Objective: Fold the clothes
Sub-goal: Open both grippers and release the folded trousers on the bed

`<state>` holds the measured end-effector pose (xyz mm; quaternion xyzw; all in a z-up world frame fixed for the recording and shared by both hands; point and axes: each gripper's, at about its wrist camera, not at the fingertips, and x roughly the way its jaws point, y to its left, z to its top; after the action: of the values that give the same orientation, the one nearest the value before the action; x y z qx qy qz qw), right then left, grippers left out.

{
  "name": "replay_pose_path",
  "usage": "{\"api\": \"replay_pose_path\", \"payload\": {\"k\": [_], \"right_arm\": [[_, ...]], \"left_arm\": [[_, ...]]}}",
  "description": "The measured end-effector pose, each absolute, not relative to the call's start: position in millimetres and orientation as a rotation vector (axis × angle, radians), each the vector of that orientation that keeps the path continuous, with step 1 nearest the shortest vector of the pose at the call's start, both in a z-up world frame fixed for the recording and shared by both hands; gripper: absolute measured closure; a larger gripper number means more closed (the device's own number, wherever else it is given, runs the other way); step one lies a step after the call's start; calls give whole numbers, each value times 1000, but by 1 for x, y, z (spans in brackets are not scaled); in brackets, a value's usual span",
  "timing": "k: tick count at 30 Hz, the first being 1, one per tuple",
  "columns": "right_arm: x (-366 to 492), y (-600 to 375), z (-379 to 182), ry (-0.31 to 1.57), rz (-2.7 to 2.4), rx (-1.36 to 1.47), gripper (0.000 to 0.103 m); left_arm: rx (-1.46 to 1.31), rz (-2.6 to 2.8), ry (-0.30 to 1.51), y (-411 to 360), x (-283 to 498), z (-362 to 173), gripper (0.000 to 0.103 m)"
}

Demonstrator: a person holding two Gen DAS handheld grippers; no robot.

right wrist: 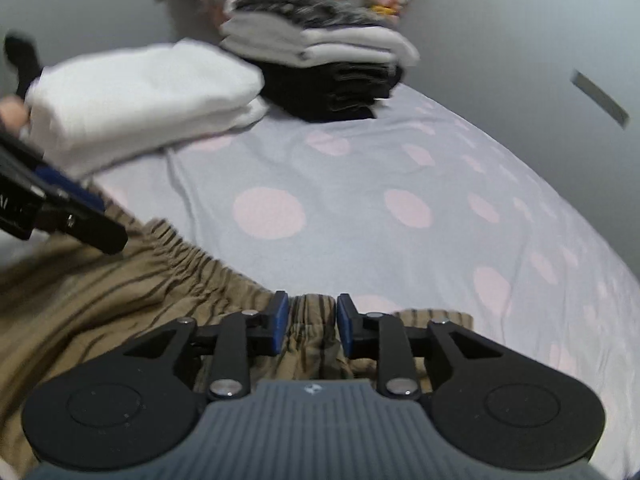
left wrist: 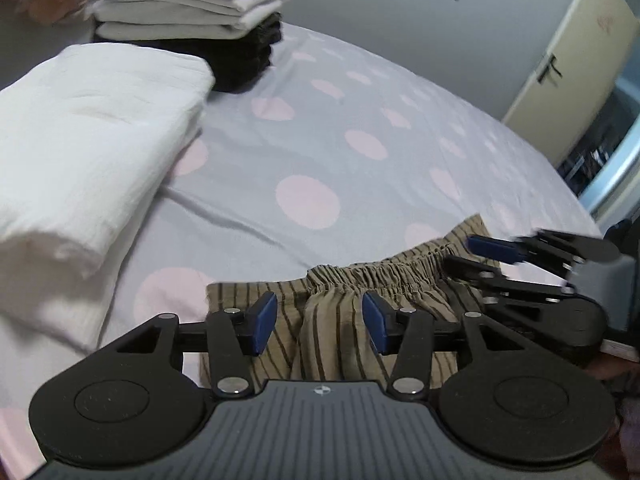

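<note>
A tan garment with dark stripes and an elastic waistband [left wrist: 360, 280] lies at the near edge of the bed, also in the right wrist view [right wrist: 120, 280]. My left gripper [left wrist: 320, 322] is open, its blue pads either side of a fold of the cloth just below the waistband. My right gripper [right wrist: 311, 322] is open with a narrower gap, its pads around a bunch of the waistband at the garment's right corner. The right gripper shows in the left wrist view [left wrist: 476, 254] at the waistband's right end. The left gripper's finger shows in the right wrist view [right wrist: 80, 216].
The bed has a grey sheet with pink dots [left wrist: 320, 140]. A folded white cloth [left wrist: 88, 140] lies at the left. Behind it is a stack of folded white and dark clothes [left wrist: 200, 20]. A door [left wrist: 568, 60] stands at the right.
</note>
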<state>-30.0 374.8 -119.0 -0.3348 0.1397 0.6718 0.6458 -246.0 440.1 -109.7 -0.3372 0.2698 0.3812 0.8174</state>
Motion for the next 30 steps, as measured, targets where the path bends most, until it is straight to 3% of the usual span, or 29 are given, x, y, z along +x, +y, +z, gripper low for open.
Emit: {"api": "replay_pose_path", "payload": {"k": [4,10,13,15,16,18,20,21,28,30], "right_arm": [[-7,340,-99,403,1469,-644,60],[30,277,-107,669,1382,-444,59],[41,249,-119,807,1344,-325,60],[43,238,-126,858,1339,-273,61],[42,236,-130,869,1345,-275,66],[39,235,-139,888,1358,-285,81],[38,231,-146,903,1365,-265,99],[39,229,-147,907,1359,-240,100],[49,230,-155,866,1272,-215,102],[50,234,-166,897,1251,-243,102]], "left_arm": [[-785,842,523,419,-264,-105,45],[-980,855,429,377,-293,-115,41],[-1044,876,447,362,-299,-127,45],[-1040,881,469,354,-300,-131,53],[-1025,885,480,352,-300,-132,54],[-997,894,493,349,-298,-134,76],[-958,923,490,345,-297,-134,90],[-931,945,487,343,-297,-133,93],[-903,1011,600,344,-289,-150,93],[-925,1021,619,348,-289,-157,81]]}}
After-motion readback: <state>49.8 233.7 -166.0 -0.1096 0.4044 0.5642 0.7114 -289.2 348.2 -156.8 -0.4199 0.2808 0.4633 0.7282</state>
